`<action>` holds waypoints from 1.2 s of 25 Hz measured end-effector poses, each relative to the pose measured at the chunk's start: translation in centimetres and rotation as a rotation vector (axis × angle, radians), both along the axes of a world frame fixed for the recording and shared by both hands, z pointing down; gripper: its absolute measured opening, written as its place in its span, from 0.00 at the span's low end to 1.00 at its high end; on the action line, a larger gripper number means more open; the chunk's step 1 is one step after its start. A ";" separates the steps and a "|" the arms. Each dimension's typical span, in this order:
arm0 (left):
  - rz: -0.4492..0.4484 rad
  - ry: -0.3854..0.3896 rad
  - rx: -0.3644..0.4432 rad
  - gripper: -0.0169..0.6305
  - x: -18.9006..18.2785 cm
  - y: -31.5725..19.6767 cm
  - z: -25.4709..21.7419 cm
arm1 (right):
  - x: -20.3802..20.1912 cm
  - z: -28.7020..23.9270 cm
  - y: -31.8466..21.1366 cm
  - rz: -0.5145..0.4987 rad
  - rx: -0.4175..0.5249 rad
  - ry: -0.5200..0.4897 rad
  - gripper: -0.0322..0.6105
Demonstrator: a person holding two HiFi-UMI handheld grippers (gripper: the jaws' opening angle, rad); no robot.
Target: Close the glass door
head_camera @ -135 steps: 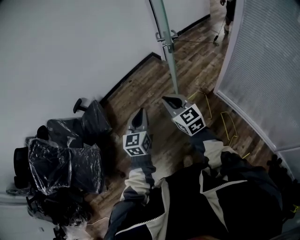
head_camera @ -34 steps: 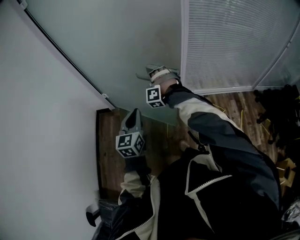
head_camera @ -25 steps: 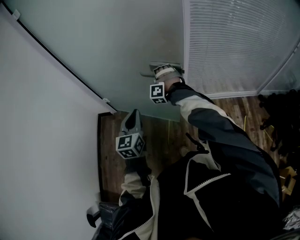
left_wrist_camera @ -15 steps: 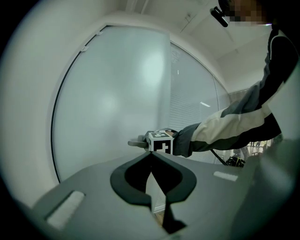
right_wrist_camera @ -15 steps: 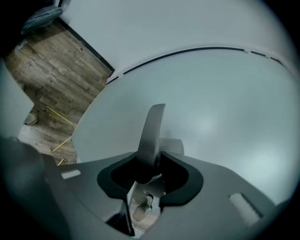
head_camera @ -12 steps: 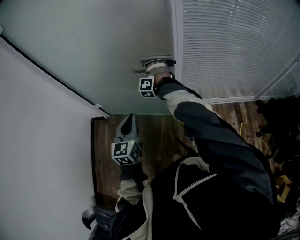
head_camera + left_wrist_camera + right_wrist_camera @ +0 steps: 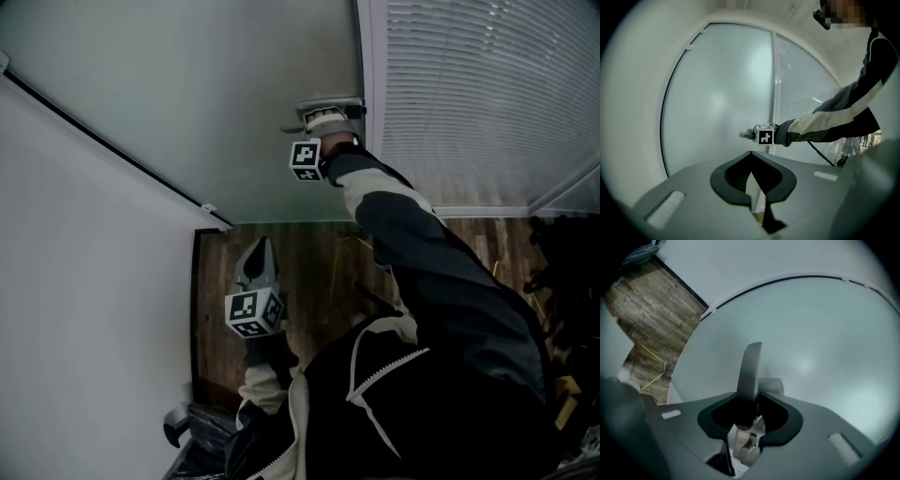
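Observation:
The frosted glass door (image 7: 216,103) fills the upper head view, its edge against the white frame (image 7: 367,103). My right gripper (image 7: 323,117) is shut on the door's grey lever handle (image 7: 328,105). In the right gripper view the handle (image 7: 750,366) stands upright between the jaws of the right gripper (image 7: 751,401), with the door (image 7: 811,333) behind it. My left gripper (image 7: 258,258) hangs lower, short of the glass, shut and holding nothing. From the left gripper view, the left gripper (image 7: 751,159) points at the door (image 7: 717,98), and the right gripper (image 7: 754,135) shows on the handle (image 7: 746,135).
A white slatted blind panel (image 7: 478,94) stands right of the frame. A white wall (image 7: 84,281) runs along the left. Wooden floor (image 7: 309,272) with a yellow wire (image 7: 651,366) lies below. A plastic-wrapped chair (image 7: 183,431) sits at the bottom left.
Several seconds ago the door stood open, edge-on, with both grippers free. Over the last second the right gripper has stayed shut on the handle, moving with the door; the left gripper shifted slightly.

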State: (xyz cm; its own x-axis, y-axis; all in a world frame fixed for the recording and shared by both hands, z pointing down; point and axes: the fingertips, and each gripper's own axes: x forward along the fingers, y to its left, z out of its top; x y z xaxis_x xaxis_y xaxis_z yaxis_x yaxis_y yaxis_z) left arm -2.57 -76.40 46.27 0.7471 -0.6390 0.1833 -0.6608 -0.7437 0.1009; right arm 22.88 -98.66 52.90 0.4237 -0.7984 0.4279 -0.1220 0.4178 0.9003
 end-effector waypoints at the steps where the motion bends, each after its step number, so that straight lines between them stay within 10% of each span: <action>1: -0.006 -0.001 -0.001 0.03 0.0 -0.1 0.3 | 0.3 0.2 -0.3 -0.004 0.001 0.005 0.23; 25: -0.066 -0.024 -0.007 0.03 -1.4 -0.3 -0.1 | 1.7 0.1 -2.3 -0.048 -0.013 0.022 0.25; 30: -0.090 -0.001 0.005 0.03 -3.2 -0.4 -0.8 | 0.7 -1.7 0.6 -0.040 0.100 -0.241 0.36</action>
State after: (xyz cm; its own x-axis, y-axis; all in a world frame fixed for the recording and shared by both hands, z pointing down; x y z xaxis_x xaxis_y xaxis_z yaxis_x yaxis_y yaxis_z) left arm -5.79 -76.81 45.47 0.6866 -0.7042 0.1806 -0.7249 -0.6821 0.0962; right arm 23.55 -98.10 51.24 0.2865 -0.8556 0.4311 -0.3227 0.3375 0.8843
